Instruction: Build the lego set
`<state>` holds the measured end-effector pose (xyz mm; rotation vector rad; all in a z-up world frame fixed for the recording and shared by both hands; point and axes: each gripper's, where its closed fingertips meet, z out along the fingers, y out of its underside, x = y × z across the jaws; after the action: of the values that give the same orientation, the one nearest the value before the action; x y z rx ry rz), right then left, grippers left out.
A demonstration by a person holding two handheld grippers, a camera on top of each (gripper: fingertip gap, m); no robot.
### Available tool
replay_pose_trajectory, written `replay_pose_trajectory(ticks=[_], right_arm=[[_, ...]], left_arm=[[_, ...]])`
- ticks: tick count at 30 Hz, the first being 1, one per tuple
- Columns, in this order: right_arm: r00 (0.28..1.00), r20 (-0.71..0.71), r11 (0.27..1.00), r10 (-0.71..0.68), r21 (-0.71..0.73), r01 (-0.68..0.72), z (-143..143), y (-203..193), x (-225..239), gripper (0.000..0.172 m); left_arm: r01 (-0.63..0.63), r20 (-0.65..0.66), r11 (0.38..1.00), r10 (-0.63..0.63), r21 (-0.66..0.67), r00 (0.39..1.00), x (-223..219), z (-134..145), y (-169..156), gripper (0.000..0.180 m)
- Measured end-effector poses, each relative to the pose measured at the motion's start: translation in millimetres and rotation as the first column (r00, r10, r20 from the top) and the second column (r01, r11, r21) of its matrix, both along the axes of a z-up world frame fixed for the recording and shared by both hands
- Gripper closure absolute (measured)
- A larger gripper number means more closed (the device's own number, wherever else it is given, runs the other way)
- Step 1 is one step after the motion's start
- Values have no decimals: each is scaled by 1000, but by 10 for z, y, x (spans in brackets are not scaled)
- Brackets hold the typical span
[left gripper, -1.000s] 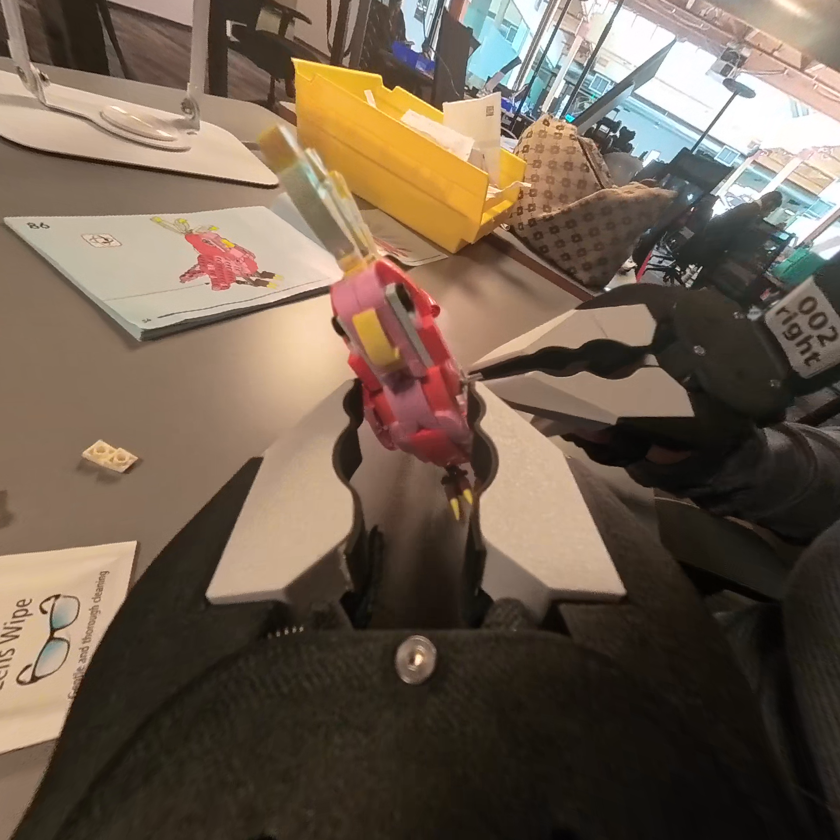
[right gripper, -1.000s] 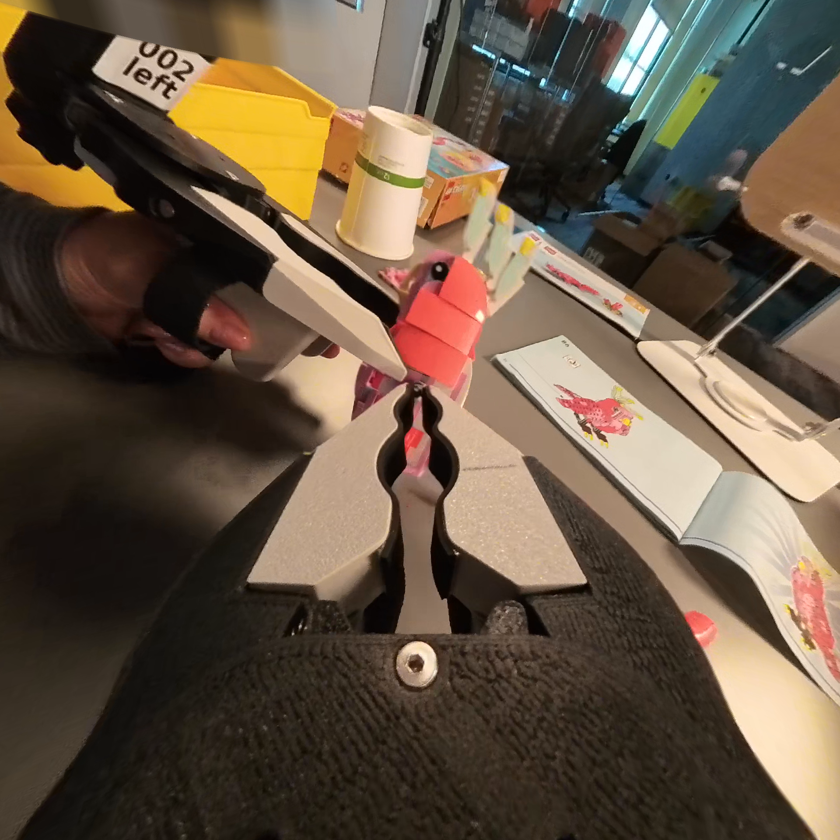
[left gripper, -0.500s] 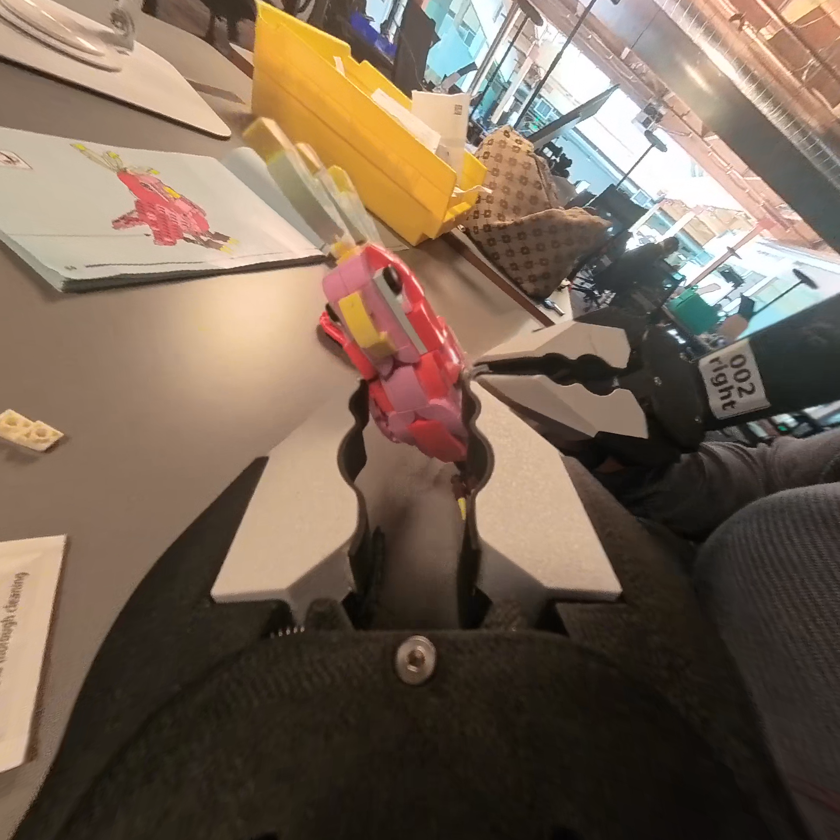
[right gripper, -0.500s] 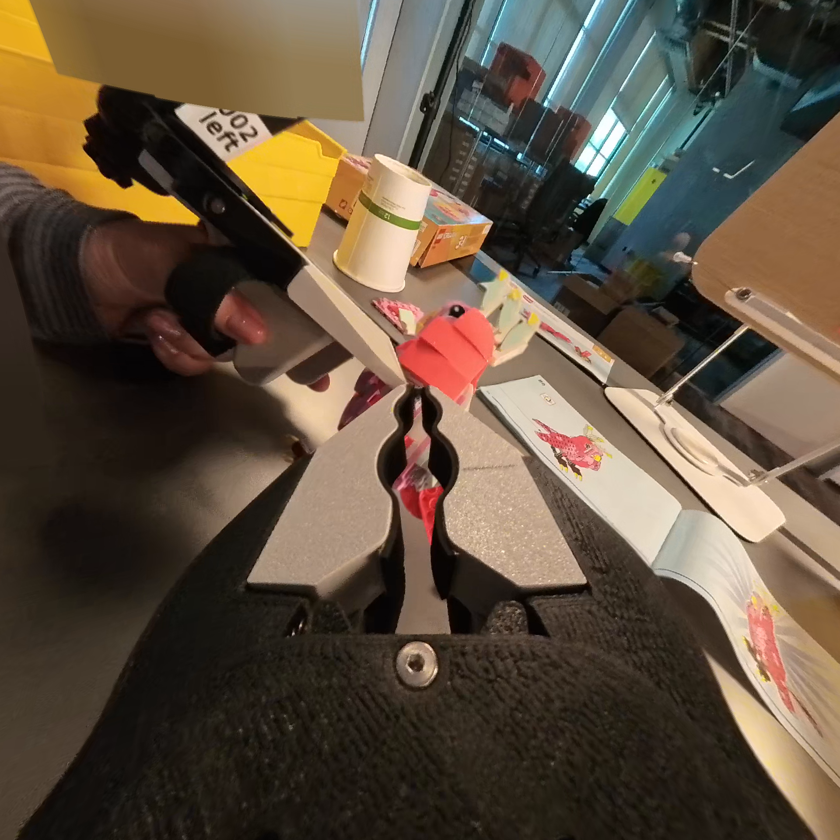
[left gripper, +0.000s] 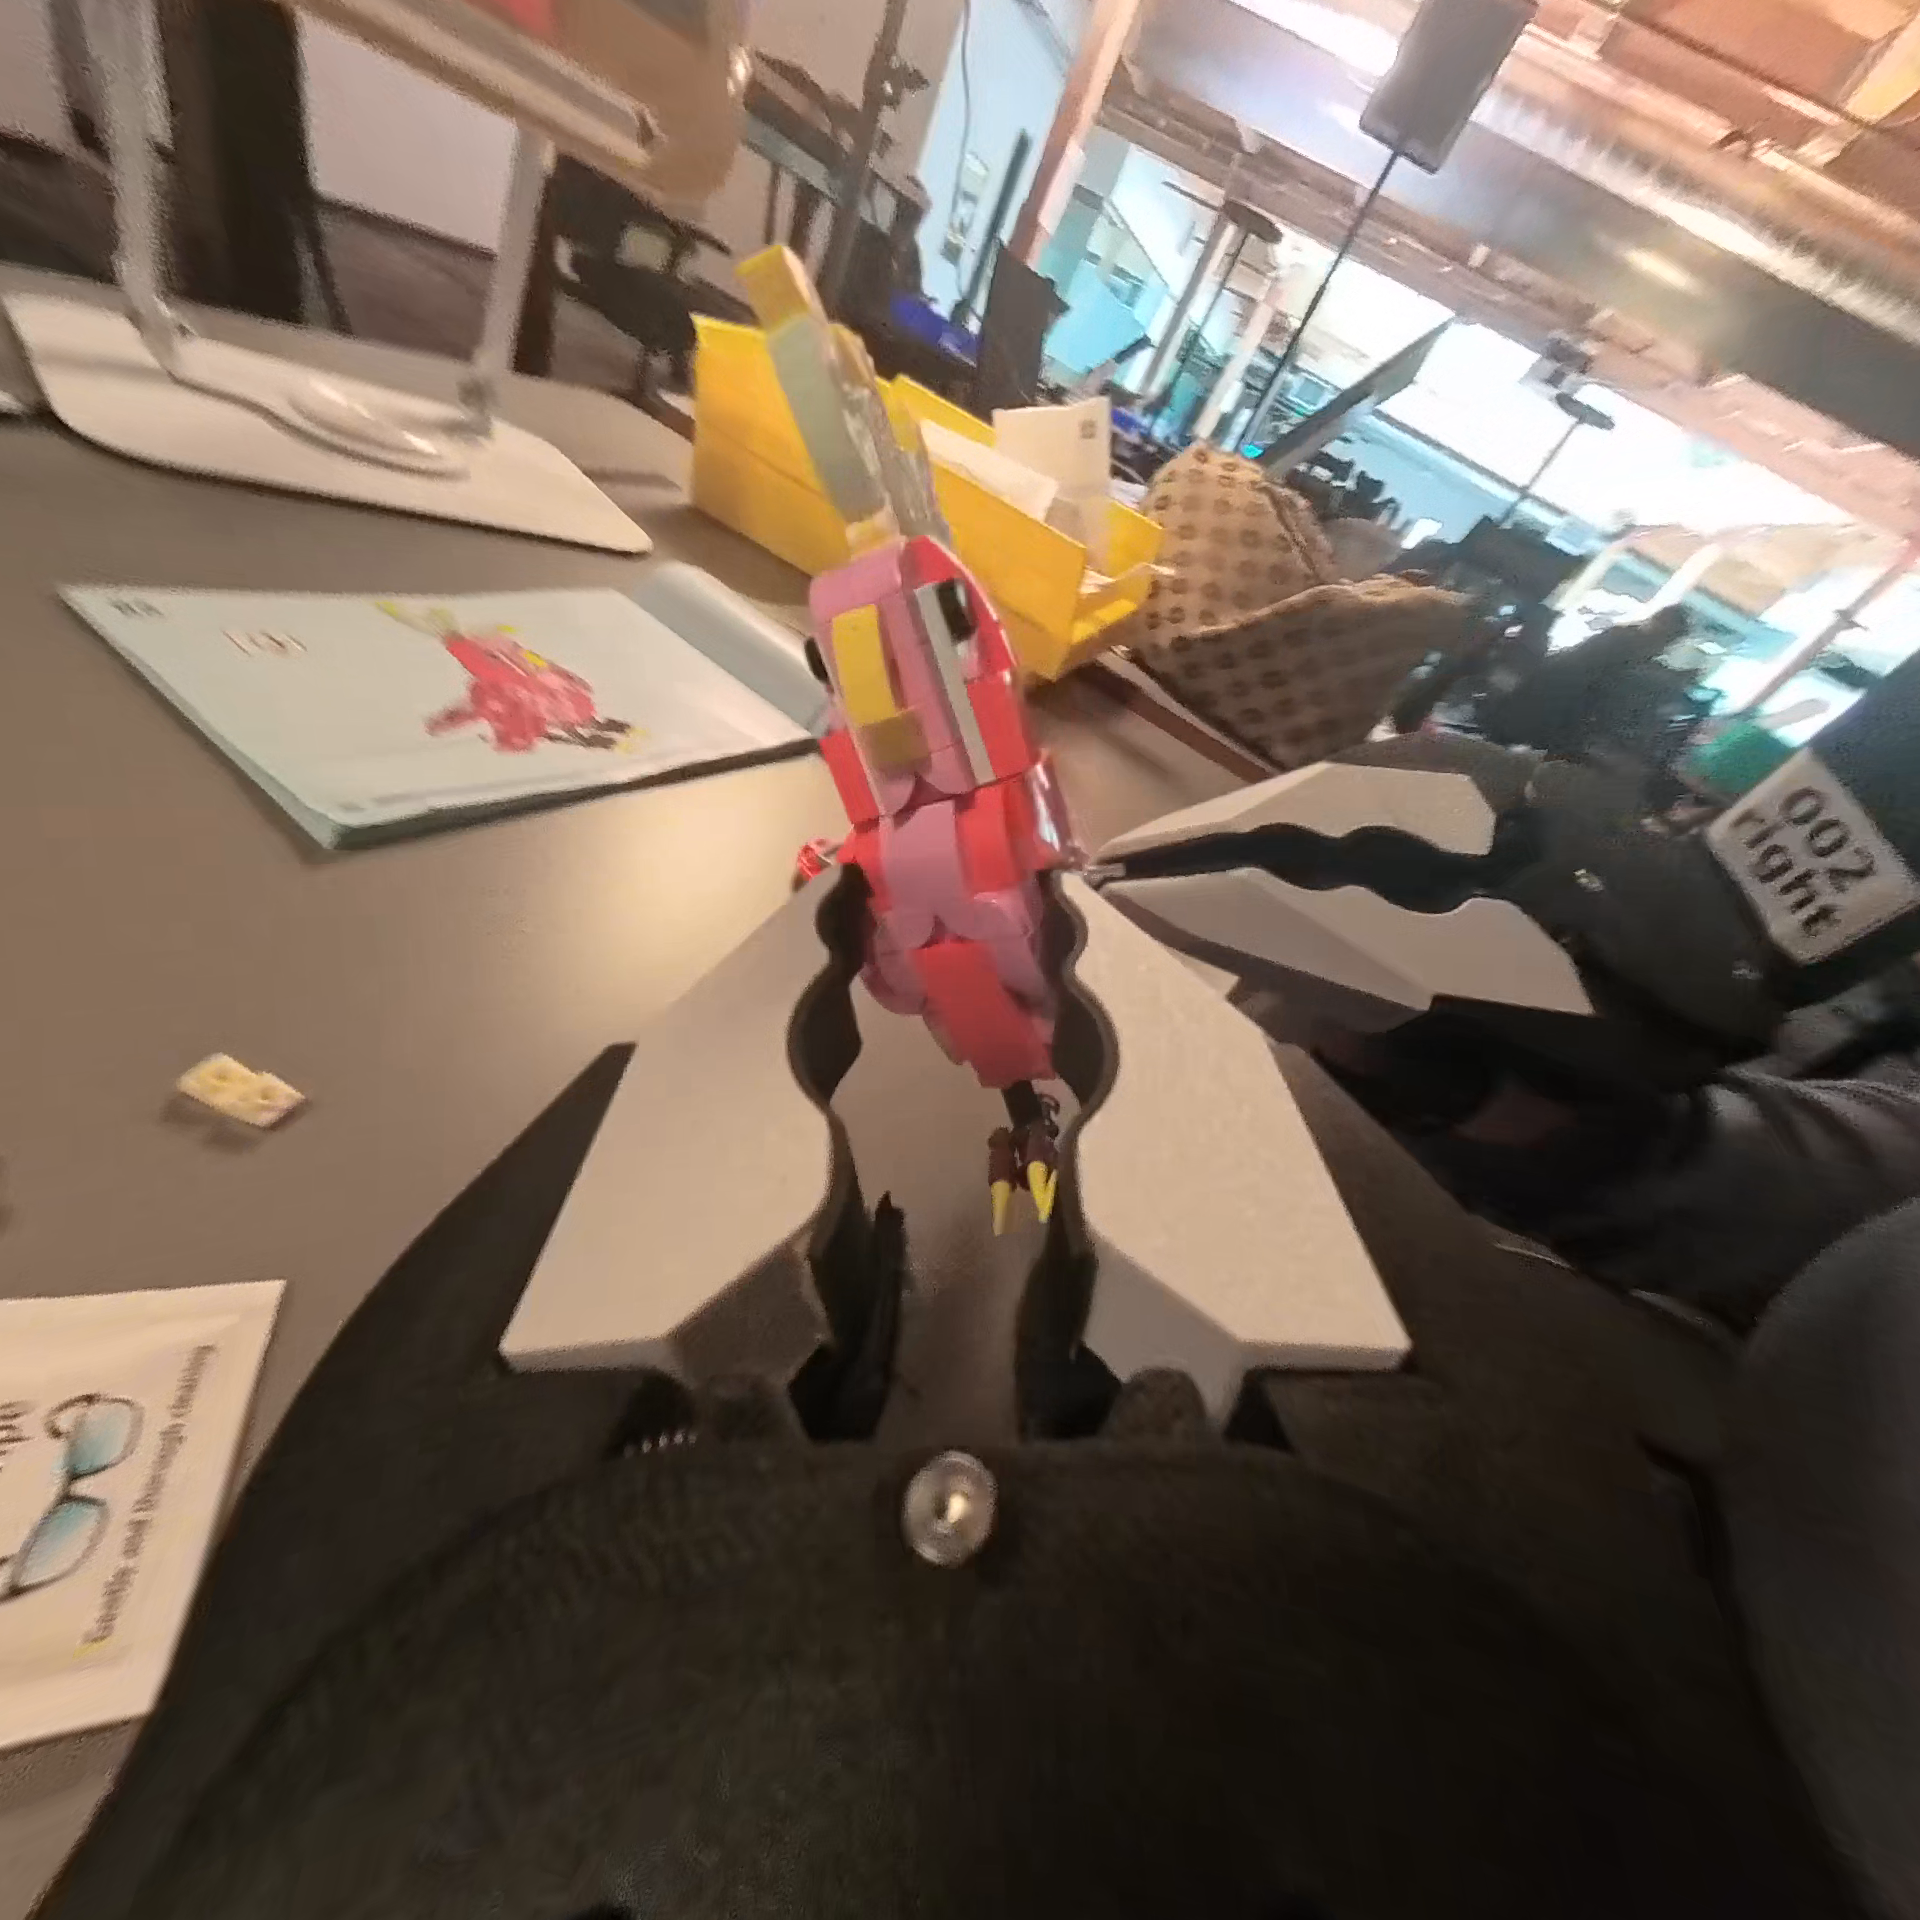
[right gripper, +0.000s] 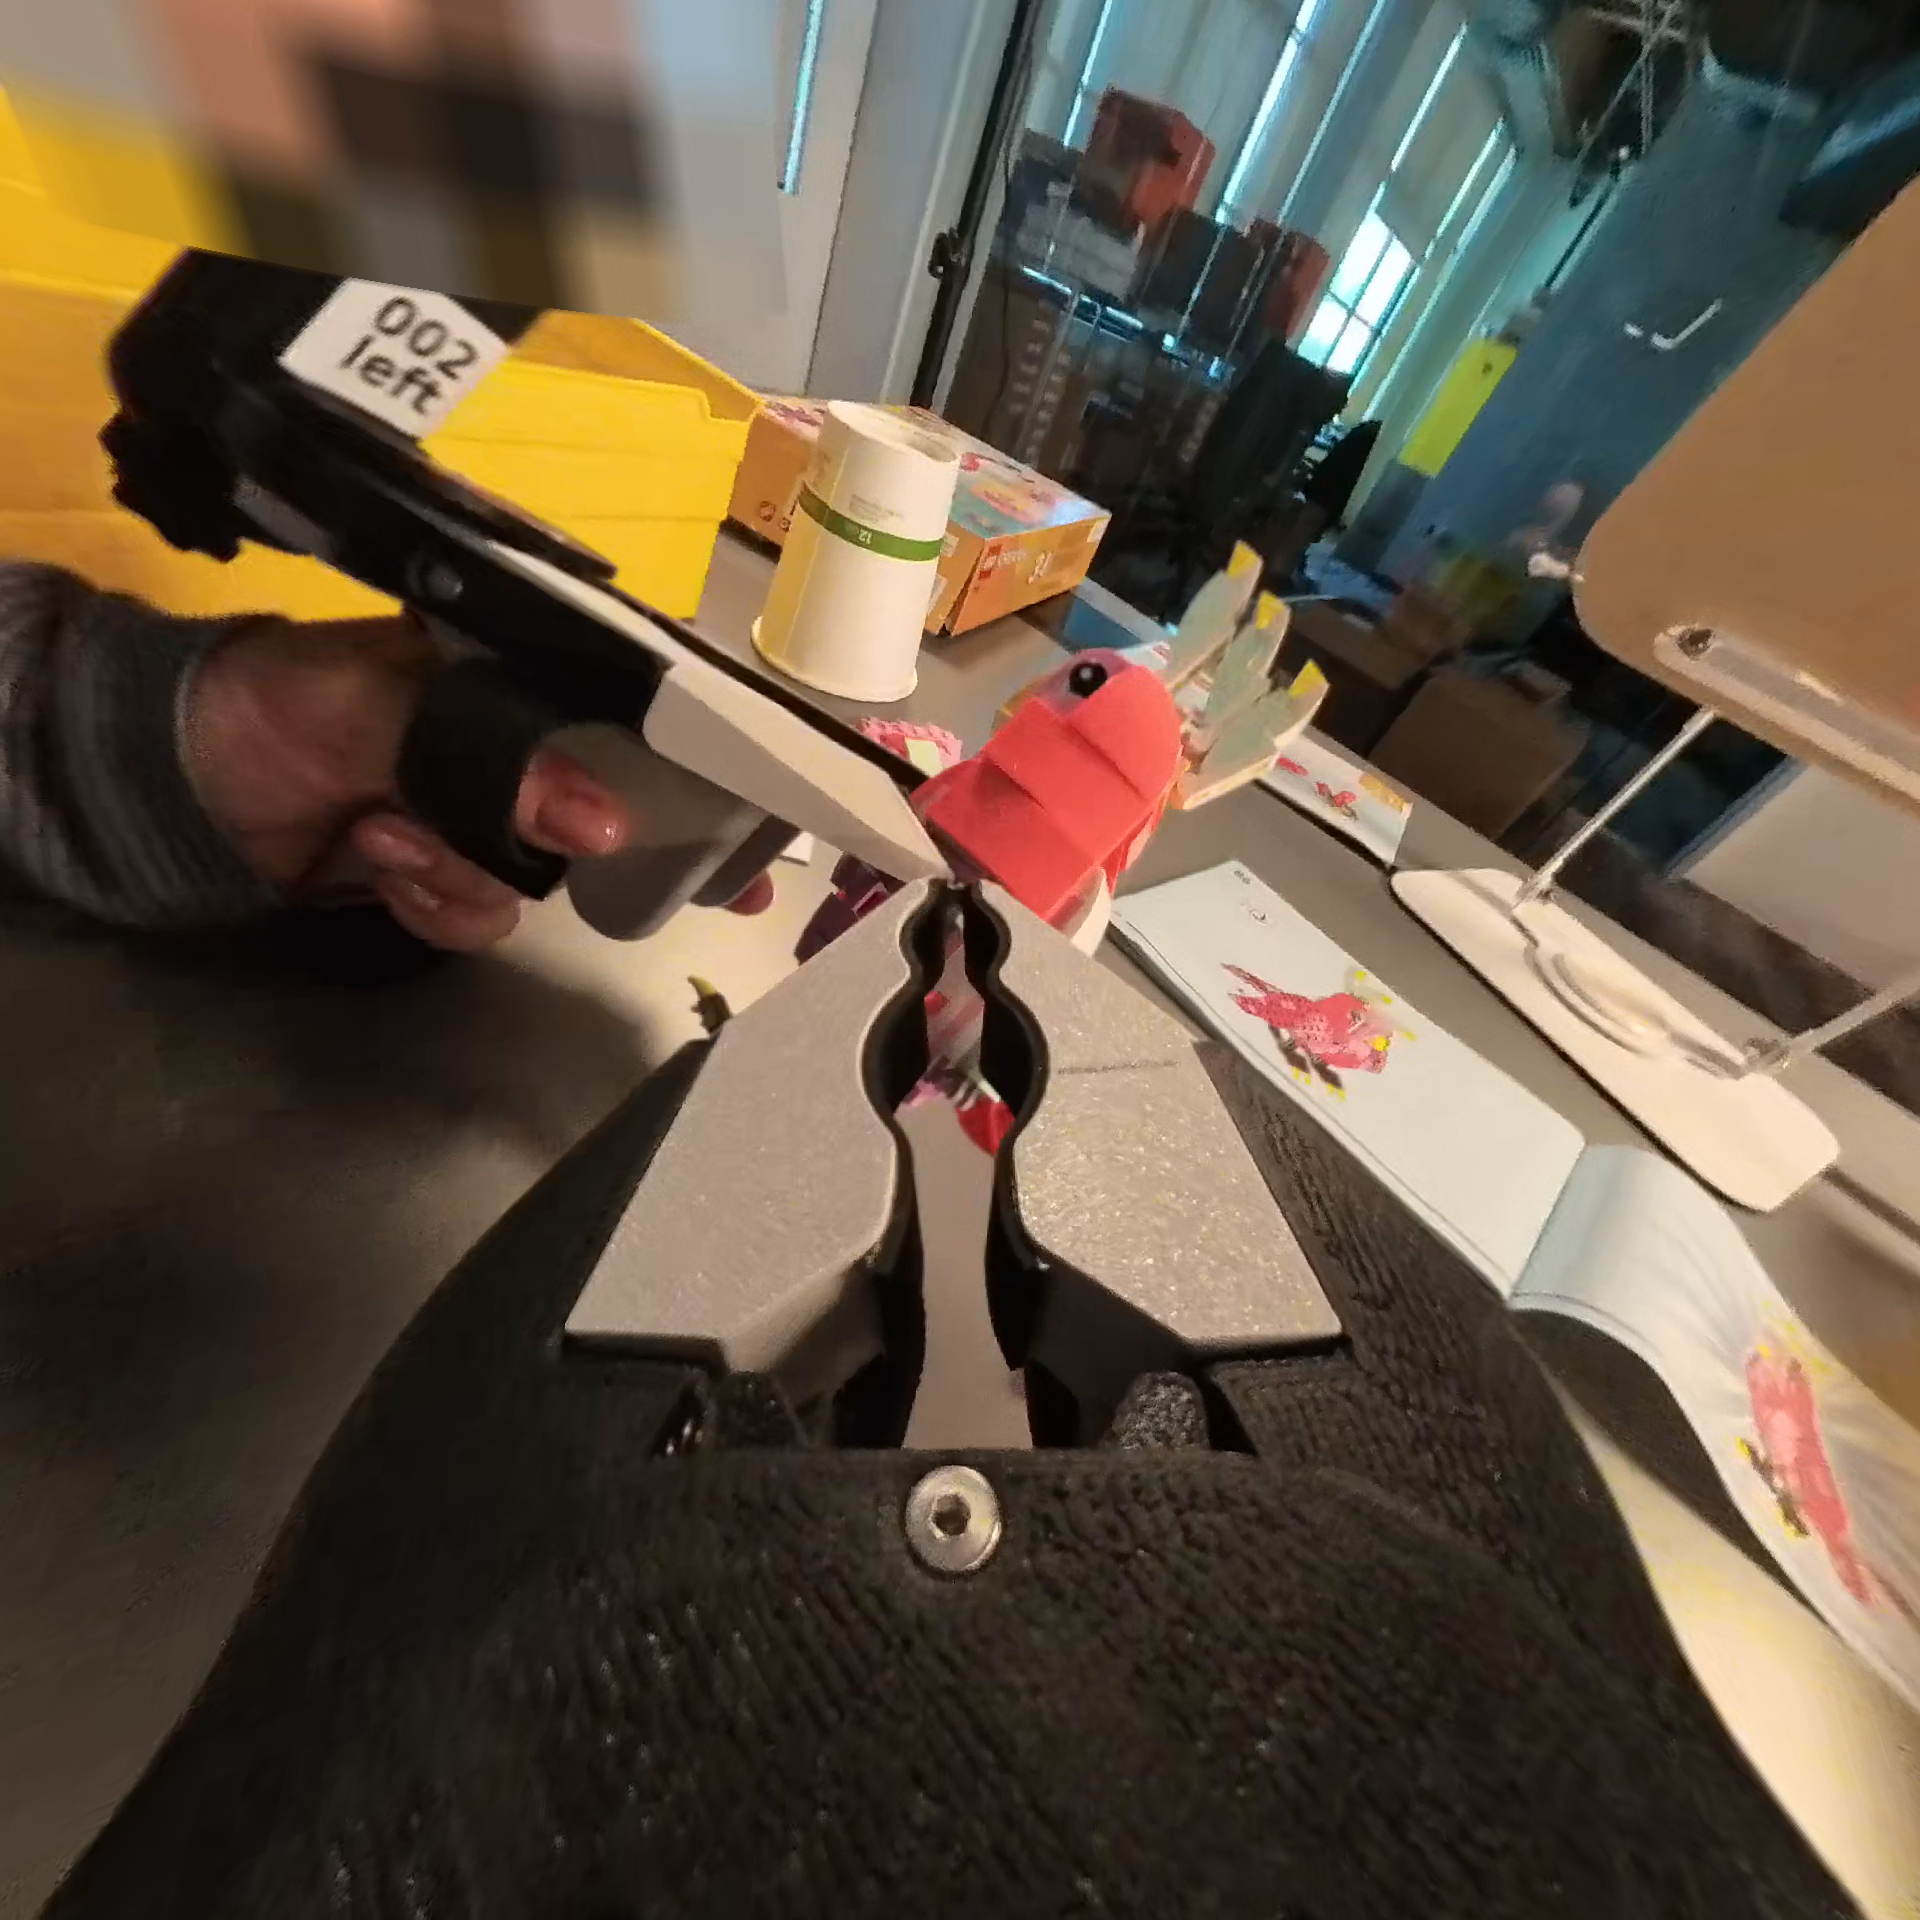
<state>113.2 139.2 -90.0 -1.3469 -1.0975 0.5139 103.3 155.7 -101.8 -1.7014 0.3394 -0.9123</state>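
Left gripper (left gripper: 951,883) around brick bird (left gripper: 940,831)

My left gripper (left gripper: 951,894) sits centre frame, jaws part-open, pads pressed on the brick bird (left gripper: 935,831). Right gripper (left gripper: 1091,868) enters from the right edge, tips closed, touching the bird's side. Bare hand (right gripper: 312,769) grips the left handle.

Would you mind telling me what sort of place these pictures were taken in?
Most likely an open-plan office or lab workspace: a grey work table with a yellow parts bin and a building booklet, and rows of desks and monitors behind.
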Motion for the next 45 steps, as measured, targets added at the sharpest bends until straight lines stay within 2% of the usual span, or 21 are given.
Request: replay_pose_trajectory(ticks=[5, 8, 10, 12, 14, 15, 16, 18, 20, 21, 23, 25, 26, 28, 30, 32, 34, 38, 41, 43, 45], right_arm=[[998, -19, 997, -53, -54, 51, -28, 72, -24, 172], [993, 44, 992, -111, 69, 108, -28, 90, -37, 172], [991, 43, 989, -123, 83, 120, -23, 95, -47, 172], [994, -55, 993, -94, -72, 90, -10, 108, -50, 171], [978, -189, 959, -84, -283, 27, -11, 137, -45, 172], [975, -203, 950, -94, -311, 27, -30, 152, -44, 172], [980, -167, 962, -111, -265, 64, -53, 157, -47, 172], [987, -44, 986, -154, -70, 151, -63, 146, -62, 172], [985, -6, 985, -174, -4, 174, -62, 142, -71, 172], [986, -33, 986, -165, -37, 164, -52, 138, -70, 172], [978, -163, 972, -129, -218, 92, -24, 133, -61, 172], [947, -303, 912, -112, -409, -23, -14, 142, -48, 172], [938, -330, 893, -109, -446, -53, -21, 146, -41, 172], [950, -293, 916, -109, -401, -19, -43, 143, -38, 172], [978, -169, 969, -119, -233, 77, -42, 135, -46, 172], [988, -64, 988, -144, -68, 139, -21, 119, -58, 172], [987, -25, 987, -160, -3, 160, -18, 114, -60, 171], [984, -46, 984, -174, -47, 171, -52, 124, -48, 172], [982, -40, 983, -186, -13, 185, -33, 91, -69, 172], [982, -80, 983, -169, -89, 162, -47, 101, -69, 172], [982, -81, 981, -173, -100, 165, -73, 121, -64, 172]], left_arm=[[-164, -167, 977, 186, 137, 968, -69, 19, 56, 149], [-215, -250, 952, 267, 217, 931, -87, 34, 65, 150], [-236, -285, 937, 307, 260, 908, -106, 48, 66, 150], [-252, -297, 925, 335, 283, 894, -122, 63, 73, 150], [-262, -316, 918, 354, 298, 880, -128, 58, 94, 150], [-265, -331, 916, 360, 301, 872, -128, 40, 105, 150], [-265, -337, 917, 361, 299, 869, -127, 24, 108, 150], [-264, -330, 919, 356, 292, 874, -129, 18, 103, 151], [-271, -331, 916, 364, 295, 870, -136, 15, 100, 150], [-271, -326, 915, 366, 300, 872, -135, 26, 96, 150], [-271, -316, 912, 366, 308, 875, -134, 49, 90, 150], [-266, -309, 916, 357, 299, 882, -127, 45, 94, 150], [-262, -312, 918, 354, 298, 882, -122, 38, 94, 150], [-260, -318, 919, 353, 297, 880, -116, 26, 92, 150], [-253, -294, 921, 340, 295, 893, -109, 46, 85, 151], [-251, -251, 930, 320, 269, 914, -110, 62, 77, 151], [-251, -232, 934, 311, 255, 922, -107, 70, 74, 152], [-261, -209, 940, 306, 219, 929, -92, 50, 83, 152], [-265, -166, 942, 300, 207, 939, -97, 79, 67, 152], [-274, -176, 940, 310, 202, 934, -99, 65, 74, 152], [-280, -193, 939, 318, 200, 928, -97, 40, 90, 152]])
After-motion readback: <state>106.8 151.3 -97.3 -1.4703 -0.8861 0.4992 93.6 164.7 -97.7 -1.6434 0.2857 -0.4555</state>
